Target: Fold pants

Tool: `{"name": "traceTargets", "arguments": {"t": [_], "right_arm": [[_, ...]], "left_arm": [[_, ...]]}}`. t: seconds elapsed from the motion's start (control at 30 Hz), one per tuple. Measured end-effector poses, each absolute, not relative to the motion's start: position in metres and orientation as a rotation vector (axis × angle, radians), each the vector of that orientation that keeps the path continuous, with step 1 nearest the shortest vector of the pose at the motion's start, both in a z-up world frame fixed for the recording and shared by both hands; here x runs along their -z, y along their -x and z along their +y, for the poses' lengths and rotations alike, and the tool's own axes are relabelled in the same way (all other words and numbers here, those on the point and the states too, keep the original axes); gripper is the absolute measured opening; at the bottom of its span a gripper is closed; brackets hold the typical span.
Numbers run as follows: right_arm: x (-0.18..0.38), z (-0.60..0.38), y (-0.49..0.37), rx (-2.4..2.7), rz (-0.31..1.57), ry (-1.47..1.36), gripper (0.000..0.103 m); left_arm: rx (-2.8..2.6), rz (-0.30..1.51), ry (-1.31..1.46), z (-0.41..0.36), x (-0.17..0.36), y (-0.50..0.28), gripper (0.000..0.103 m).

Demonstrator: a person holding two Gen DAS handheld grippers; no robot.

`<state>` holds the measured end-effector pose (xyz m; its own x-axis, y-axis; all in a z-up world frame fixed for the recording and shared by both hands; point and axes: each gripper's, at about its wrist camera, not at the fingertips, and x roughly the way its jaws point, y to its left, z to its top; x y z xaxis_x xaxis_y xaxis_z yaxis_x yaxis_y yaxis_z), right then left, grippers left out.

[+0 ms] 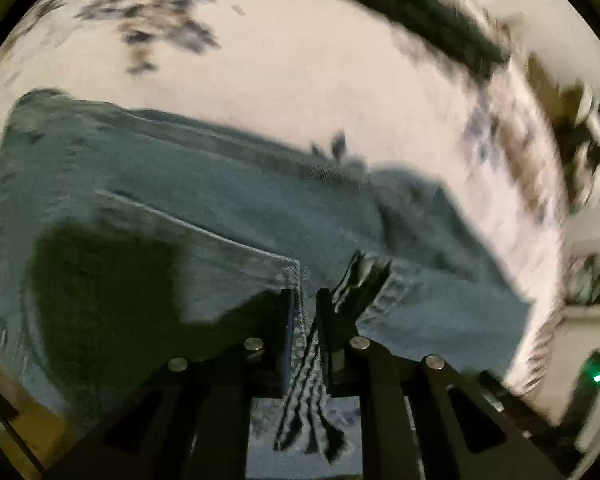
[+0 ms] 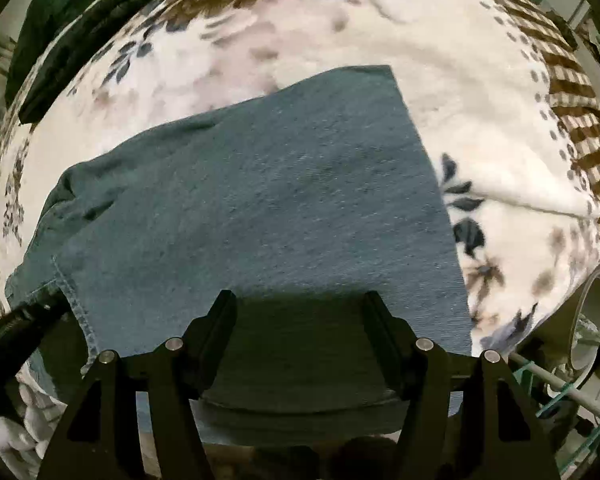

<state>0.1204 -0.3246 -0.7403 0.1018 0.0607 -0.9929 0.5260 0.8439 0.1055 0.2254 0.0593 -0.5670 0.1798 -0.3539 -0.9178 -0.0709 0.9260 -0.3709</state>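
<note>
The left gripper [image 1: 304, 300] has its jaws nearly together, pinching a hemmed edge of the pants [image 1: 220, 200], with denim running up between the fingers. The right gripper [image 2: 300, 304] is spread wide with nothing between its jaws, hovering just over the jeans' flat panel. The pants lie on a white flower-patterned blanket [image 2: 480, 92] covering a bed; in the right wrist view they form a broad, mostly smooth shape with a stitched hem at the left and some bunching at the far left corner. Judging from the layered edges, at least one fold looks done; the held edge is not yet laid down, and tidying probably remains.
</note>
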Motion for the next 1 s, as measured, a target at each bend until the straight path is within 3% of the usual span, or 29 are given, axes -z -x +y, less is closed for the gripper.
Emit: {"name": "traceTargets", "arguments": {"t": [0.03, 0.1, 0.13, 0.17, 0.2, 0.47, 0.63, 1.0], "right_arm": [[0.738, -0.323, -0.121, 0.355, 1.437, -0.508, 0.067], [0.733, -0.319, -0.123, 0.344, 1.434, -0.494, 0.069], [0.731, -0.318, -0.123, 0.339, 1.435, -0.491, 0.069], [0.731, -0.316, -0.124, 0.333, 1.441, -0.492, 0.069], [0.73, -0.313, -0.125, 0.331, 1.449, -0.488, 0.069], [0.729, -0.27, -0.151, 0.27, 1.494, -0.359, 0.069], [0.729, -0.244, -0.171, 0.243, 1.505, -0.314, 0.069], [0.724, -0.209, -0.201, 0.205, 1.508, -0.276, 0.069]], "left_arm": [[0.202, 1.365, 0.408, 0.071, 0.559, -0.221, 0.017], [0.17, 1.321, 0.506, 0.101, 0.546, -0.206, 0.05], [0.134, 1.301, 0.543, 0.119, 0.543, -0.198, 0.061], [0.091, 1.285, 0.579, 0.136, 0.542, -0.188, 0.08], [0.054, 1.273, 0.617, 0.152, 0.543, -0.18, 0.087], [-0.097, 1.141, 0.938, 0.231, 0.589, -0.139, 0.086], [-0.143, 1.074, 0.941, 0.236, 0.568, -0.116, 0.087], [-0.258, 1.005, 1.058, 0.289, 0.616, -0.139, 0.086]]}}
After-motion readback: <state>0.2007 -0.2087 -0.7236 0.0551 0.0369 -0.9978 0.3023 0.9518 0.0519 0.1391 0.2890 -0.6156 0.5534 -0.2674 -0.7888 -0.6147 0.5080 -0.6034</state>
